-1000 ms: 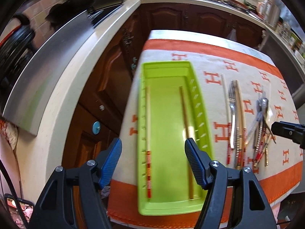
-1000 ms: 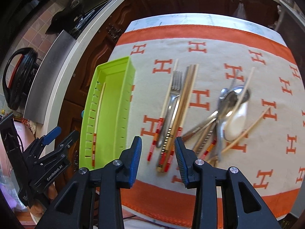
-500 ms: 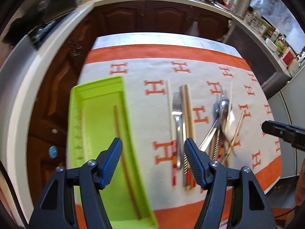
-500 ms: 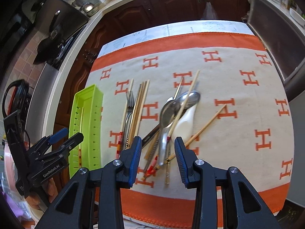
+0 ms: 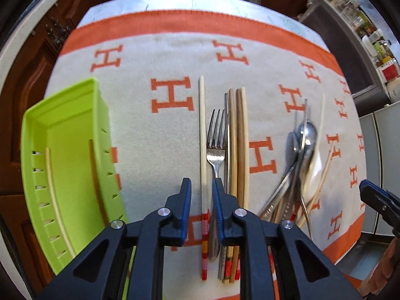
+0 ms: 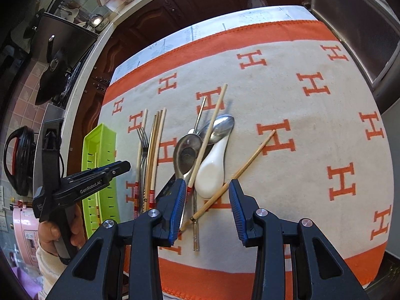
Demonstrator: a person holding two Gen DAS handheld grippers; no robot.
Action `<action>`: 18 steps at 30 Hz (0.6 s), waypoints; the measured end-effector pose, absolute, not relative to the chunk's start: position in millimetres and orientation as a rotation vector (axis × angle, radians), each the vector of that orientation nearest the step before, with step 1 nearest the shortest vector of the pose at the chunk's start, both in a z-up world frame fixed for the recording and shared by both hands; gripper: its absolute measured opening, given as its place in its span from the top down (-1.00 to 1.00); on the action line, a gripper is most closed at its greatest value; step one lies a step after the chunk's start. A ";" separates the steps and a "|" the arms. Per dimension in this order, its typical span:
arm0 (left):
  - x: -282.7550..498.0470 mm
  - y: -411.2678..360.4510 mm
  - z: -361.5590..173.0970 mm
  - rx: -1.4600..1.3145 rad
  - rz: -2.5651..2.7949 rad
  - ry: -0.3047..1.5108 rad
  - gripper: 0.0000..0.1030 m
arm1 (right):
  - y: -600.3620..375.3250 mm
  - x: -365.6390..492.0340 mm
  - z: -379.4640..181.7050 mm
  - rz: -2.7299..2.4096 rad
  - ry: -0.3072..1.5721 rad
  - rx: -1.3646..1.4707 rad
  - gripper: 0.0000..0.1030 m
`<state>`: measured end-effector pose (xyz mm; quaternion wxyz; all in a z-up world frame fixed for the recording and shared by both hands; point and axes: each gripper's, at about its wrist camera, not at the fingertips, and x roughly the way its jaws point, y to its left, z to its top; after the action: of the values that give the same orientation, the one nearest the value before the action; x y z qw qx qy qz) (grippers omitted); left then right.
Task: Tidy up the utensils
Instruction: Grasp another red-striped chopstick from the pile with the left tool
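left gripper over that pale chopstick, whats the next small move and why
Probably finish closing. The left gripper has its jaws closing astride the pale chopstick, a sliver of gap either side, the fork right beside it. Then lift toward the green tray.

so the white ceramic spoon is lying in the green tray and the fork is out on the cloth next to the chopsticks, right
Not quite. The white ceramic spoon is not in the green tray; it lies out on the cloth, in the pile with the metal spoons, as the right wrist view shows. The fork is indeed on the cloth next to the chopsticks.
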<state>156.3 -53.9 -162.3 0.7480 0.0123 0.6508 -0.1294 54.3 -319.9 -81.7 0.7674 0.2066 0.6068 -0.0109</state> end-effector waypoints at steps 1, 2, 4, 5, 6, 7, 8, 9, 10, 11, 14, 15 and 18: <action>158.6 -54.2 -165.4 0.028 -0.276 1.429 0.75 | -322.3 54.6 -84.5 -0.027 1.321 0.453 0.30; 160.9 -54.6 -168.9 0.030 -0.269 1.436 0.75 | -325.4 54.9 -88.1 -0.029 1.324 0.460 0.30; 163.6 -56.5 -175.4 0.033 -0.264 1.449 0.75 | -329.1 55.4 -93.6 -0.031 1.329 0.469 0.30; 164.7 -58.0 -178.9 0.040 -0.261 1.456 0.75 | -330.9 55.7 -97.0 -0.032 1.334 0.474 0.30; 165.2 -59.0 -180.7 0.044 -0.261 1.459 0.75 | -332.7 56.5 -99.5 -0.034 1.336 0.478 0.30; 165.6 -59.3 -182.1 0.047 -0.261 1.461 0.75 | -334.0 56.9 -102.3 -0.035 1.339 0.482 0.30; 165.7 -60.3 -182.3 0.058 -0.259 1.455 0.75 | -335.1 57.4 -104.6 -0.036 1.342 0.484 0.30; 165.9 -61.1 -182.5 0.070 -0.255 1.451 0.75 | -336.0 57.8 -107.5 -0.037 1.347 0.489 0.30; 167.1 -62.0 -183.0 0.077 -0.253 1.451 0.75 | -336.5 58.3 -110.3 -0.037 1.351 0.494 0.30; 167.5 -62.2 -183.0 0.083 -0.251 1.450 0.75 | -336.8 59.3 -112.9 -0.038 1.355 0.499 0.30; 168.1 -64.6 -182.0 0.099 -0.244 1.447 0.75 | -338.4 60.9 -119.9 -0.040 1.365 0.515 0.30; 167.8 -64.9 -182.1 0.107 -0.242 1.443 0.75 | -339.1 61.0 -121.6 -0.040 1.367 0.519 0.30; 167.1 -71.0 -182.0 0.129 -0.237 1.427 0.75 | -342.4 62.1 -128.1 -0.048 1.374 0.532 0.30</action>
<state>167.1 -71.0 -182.0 0.7478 0.0590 0.6524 -0.1085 62.1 -342.4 -128.1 0.7403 0.2427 0.6265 -0.0221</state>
